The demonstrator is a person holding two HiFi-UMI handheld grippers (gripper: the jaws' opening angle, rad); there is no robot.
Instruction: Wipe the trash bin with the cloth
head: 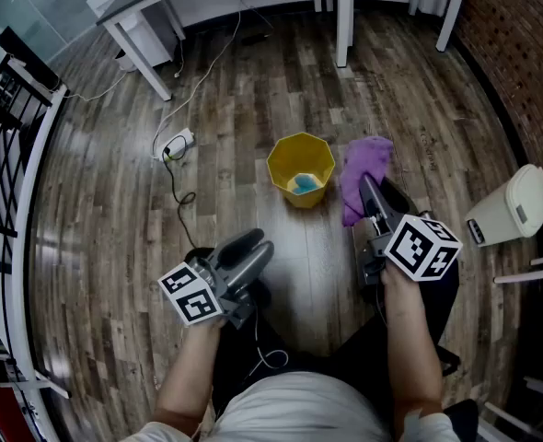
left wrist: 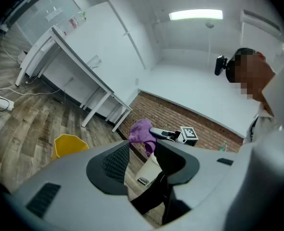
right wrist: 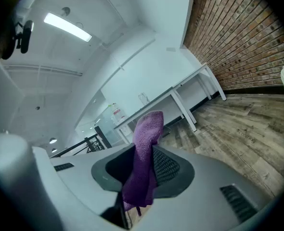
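A small yellow trash bin (head: 300, 168) stands upright on the wood floor ahead of me, with something blue inside. It also shows in the left gripper view as a yellow bin (left wrist: 69, 145) at lower left. My right gripper (head: 371, 194) is shut on a purple cloth (head: 363, 175), which hangs just right of the bin; the cloth (right wrist: 144, 163) is pinched between its pads in the right gripper view. My left gripper (head: 251, 247) is open and empty, held low and short of the bin. From the left gripper view the cloth (left wrist: 142, 133) shows beyond the jaws.
A white lidded bin (head: 512, 207) stands at the right by the brick wall (head: 529, 35). A power strip (head: 177, 144) and its cable lie on the floor to the left. White desk legs (head: 344, 21) stand farther back, and a black railing (head: 5, 118) runs along the left.
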